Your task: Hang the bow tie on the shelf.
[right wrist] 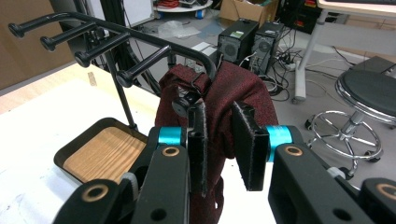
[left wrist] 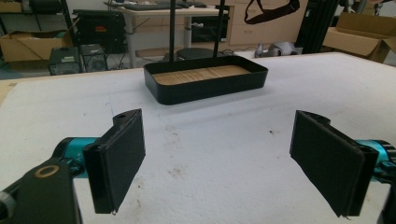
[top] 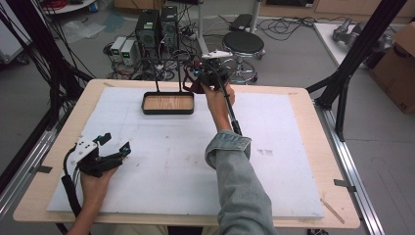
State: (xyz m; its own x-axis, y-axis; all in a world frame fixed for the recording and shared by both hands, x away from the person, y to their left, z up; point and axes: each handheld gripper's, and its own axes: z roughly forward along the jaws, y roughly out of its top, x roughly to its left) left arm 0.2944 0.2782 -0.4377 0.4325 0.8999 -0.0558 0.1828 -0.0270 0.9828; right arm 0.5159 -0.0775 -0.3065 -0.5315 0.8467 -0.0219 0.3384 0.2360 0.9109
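Observation:
A black stand rises from a black tray with a wooden floor [top: 168, 103] at the far middle of the table, and several knobbed pegs [right wrist: 116, 46] branch off its top. A dark red cloth [right wrist: 229, 88] is draped over the peg nearest me. My right gripper [right wrist: 218, 109] is raised at the stand's right side, shut on that cloth, which hangs down between the pads. In the high view the cloth [top: 195, 85] shows just left of the right gripper [top: 205, 78]. My left gripper [top: 116, 143] rests near the table's front left, open, with nothing between its pads [left wrist: 116, 158].
A white foam sheet [top: 161, 161] covers the wooden tabletop. Beyond the far edge stand a round stool [top: 243, 44] and computer towers [top: 156, 27] amid cables. Black frame posts [top: 359, 49] flank the table, and a cardboard box [top: 399, 63] sits at the right.

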